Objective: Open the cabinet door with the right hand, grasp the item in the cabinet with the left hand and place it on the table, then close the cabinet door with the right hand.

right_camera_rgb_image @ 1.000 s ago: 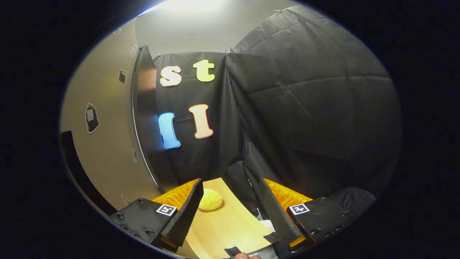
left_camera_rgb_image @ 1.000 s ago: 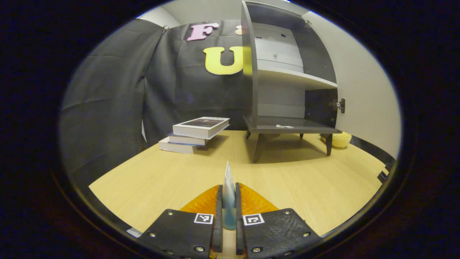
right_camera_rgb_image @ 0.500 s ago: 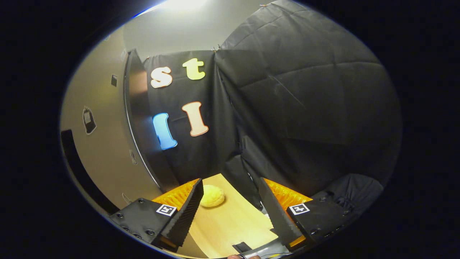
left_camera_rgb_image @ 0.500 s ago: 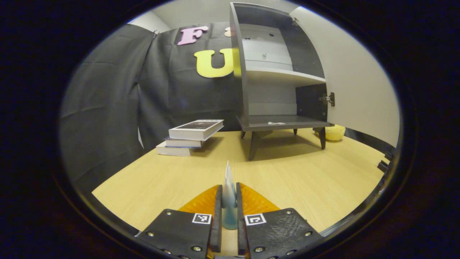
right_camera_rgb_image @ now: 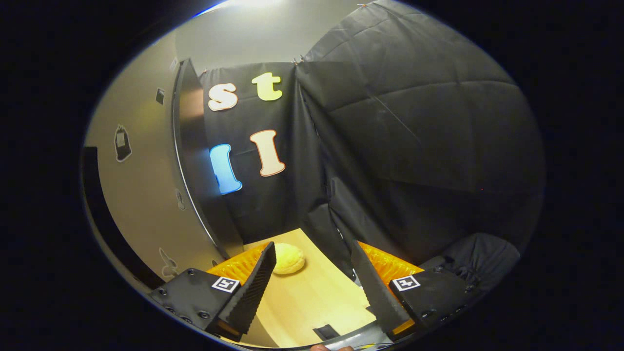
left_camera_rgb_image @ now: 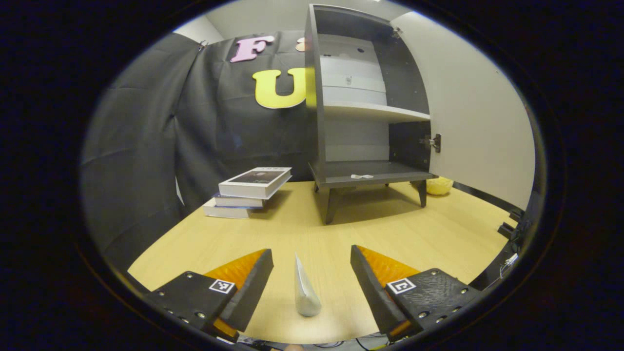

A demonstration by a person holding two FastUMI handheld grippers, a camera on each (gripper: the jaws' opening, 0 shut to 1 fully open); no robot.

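Note:
In the left gripper view a small pale tube (left_camera_rgb_image: 304, 290) lies on the wooden table (left_camera_rgb_image: 399, 234), between the spread fingers of my left gripper (left_camera_rgb_image: 310, 278), which is open and not touching it. Farther back the dark cabinet (left_camera_rgb_image: 363, 109) stands on short legs with its door (left_camera_rgb_image: 477, 112) swung wide open to the right. Its shelves hold only a small white scrap (left_camera_rgb_image: 361, 176) on the bottom board. In the right gripper view my right gripper (right_camera_rgb_image: 312, 273) is open and empty, with the open door's edge (right_camera_rgb_image: 192, 161) at the left.
A stack of three books (left_camera_rgb_image: 248, 191) sits on the table left of the cabinet. A yellow round soft object (right_camera_rgb_image: 287, 259) lies on the table beside the door; it also peeks out behind the cabinet leg (left_camera_rgb_image: 438, 185). Black cloth walls close in behind.
My left gripper was shut on the tube and has opened; the tube now lies on the table. The left gripper has drawn back from the cabinet. The right gripper barely shifted.

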